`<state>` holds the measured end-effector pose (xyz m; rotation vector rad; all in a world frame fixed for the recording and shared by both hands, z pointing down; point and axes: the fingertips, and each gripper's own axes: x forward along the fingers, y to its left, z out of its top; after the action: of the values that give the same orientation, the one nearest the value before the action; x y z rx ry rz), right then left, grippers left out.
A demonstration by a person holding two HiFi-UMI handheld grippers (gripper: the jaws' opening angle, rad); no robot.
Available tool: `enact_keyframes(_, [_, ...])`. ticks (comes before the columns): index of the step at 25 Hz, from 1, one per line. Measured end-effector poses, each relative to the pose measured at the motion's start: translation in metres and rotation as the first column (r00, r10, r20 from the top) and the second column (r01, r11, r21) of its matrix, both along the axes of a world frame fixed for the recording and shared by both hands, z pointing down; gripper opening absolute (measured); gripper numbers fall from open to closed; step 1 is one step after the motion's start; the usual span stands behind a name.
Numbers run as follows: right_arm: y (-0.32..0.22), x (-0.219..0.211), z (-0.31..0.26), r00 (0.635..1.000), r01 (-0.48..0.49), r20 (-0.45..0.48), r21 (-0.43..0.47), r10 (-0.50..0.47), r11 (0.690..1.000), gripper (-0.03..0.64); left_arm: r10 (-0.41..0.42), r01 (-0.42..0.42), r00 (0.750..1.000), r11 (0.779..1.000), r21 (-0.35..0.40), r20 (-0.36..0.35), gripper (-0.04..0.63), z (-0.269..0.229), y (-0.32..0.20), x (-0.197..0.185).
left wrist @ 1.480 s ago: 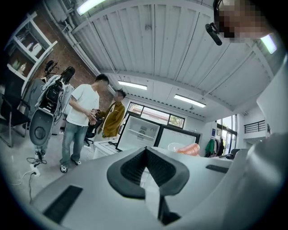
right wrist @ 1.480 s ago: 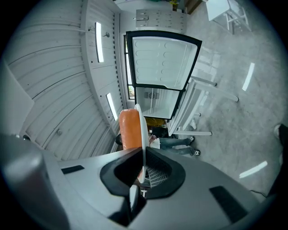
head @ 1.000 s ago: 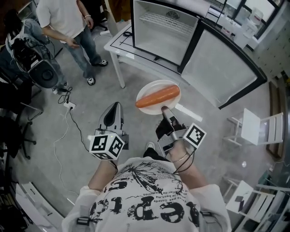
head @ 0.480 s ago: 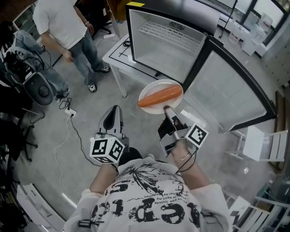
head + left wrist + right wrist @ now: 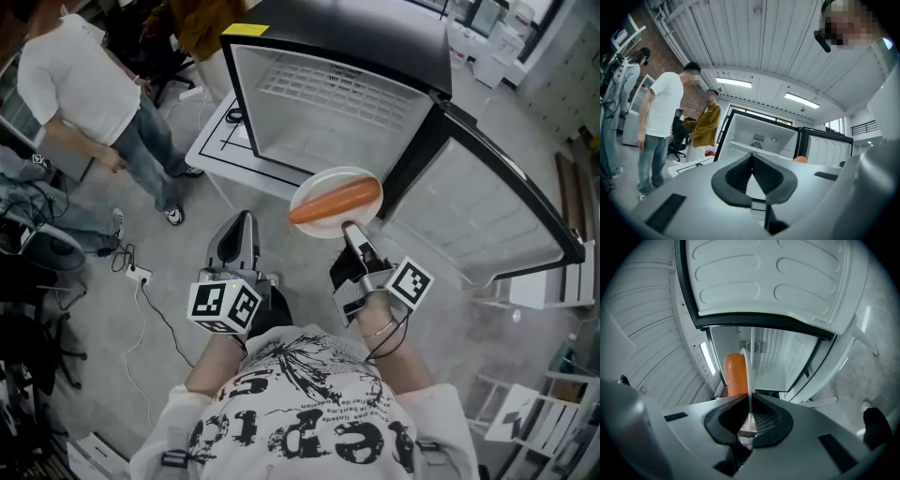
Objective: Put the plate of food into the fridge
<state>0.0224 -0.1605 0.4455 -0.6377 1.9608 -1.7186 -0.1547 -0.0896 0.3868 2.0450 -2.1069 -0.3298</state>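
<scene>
Carrying dinner toward the cold: the right gripper (image 5: 349,230) has its fingers pinched nearly shut on the near rim of a white plate (image 5: 328,181). The plate is held out in the air at the gripper's 12 o'clock, short of the open fridge (image 5: 328,103) that stands on a white surface (image 5: 217,141) further toward 12 o'clock. The fridge door (image 5: 469,216) is swung wide at the plate's 3 o'clock. The left gripper (image 5: 236,225) rides alongside at 9 o'clock, its fingers closed together on nothing.

A carrot (image 5: 335,202) lies loose across the plate, its long axis running roughly from 8 o'clock to 2 o'clock, crosswise to the line of approach. Which end tapers is hard to tell.

The hold looks the weak point. Gripped at one edge only, the plate could sag or twist in the fingers, and any tilt would likely send the carrot rolling off. The far rim might also clip the fridge's lower frame on entry.
</scene>
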Motion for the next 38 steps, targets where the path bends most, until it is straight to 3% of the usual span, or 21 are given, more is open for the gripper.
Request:
enact_keyframes(10, [-0.072,-0.056,-0.015,0.971,-0.238,0.004,-0.010,0.238,0.971,0.018,0.219,-0.219,0.976,0.976,0.004,-0.002,0.008,-0.019,-0.124,-0.077])
enact_keyframes(21, [-0.108,-0.086,-0.032,0.898,-0.440,0.013,0.028,0.440,0.898,0.018,0.446,-0.446,0.895,0.895,0.029,-0.013,0.008,-0.023,-0.195,-0.101])
enact_keyframes(28, [-0.117,-0.087,-0.033,0.868,-0.496,-0.013,0.004,0.496,0.868,0.018,0.522,-0.521,0.852,0.853,0.032,-0.034,0.008,-0.020,-0.212,-0.092])
enact_keyframes(34, [-0.140,-0.083,-0.033,0.862,-0.507,-0.002,-0.036,0.507,0.861,0.018,0.533,-0.533,0.845,0.846,0.009,-0.034,0.008,-0.015,-0.228,-0.084])
enact_keyframes(38, [-0.157,-0.086,-0.037,0.864,-0.499,0.034,-0.056,0.502,0.865,0.018,0.515,-0.515,0.857,0.857,0.015,-0.031,0.008,-0.020,-0.237,-0.087])
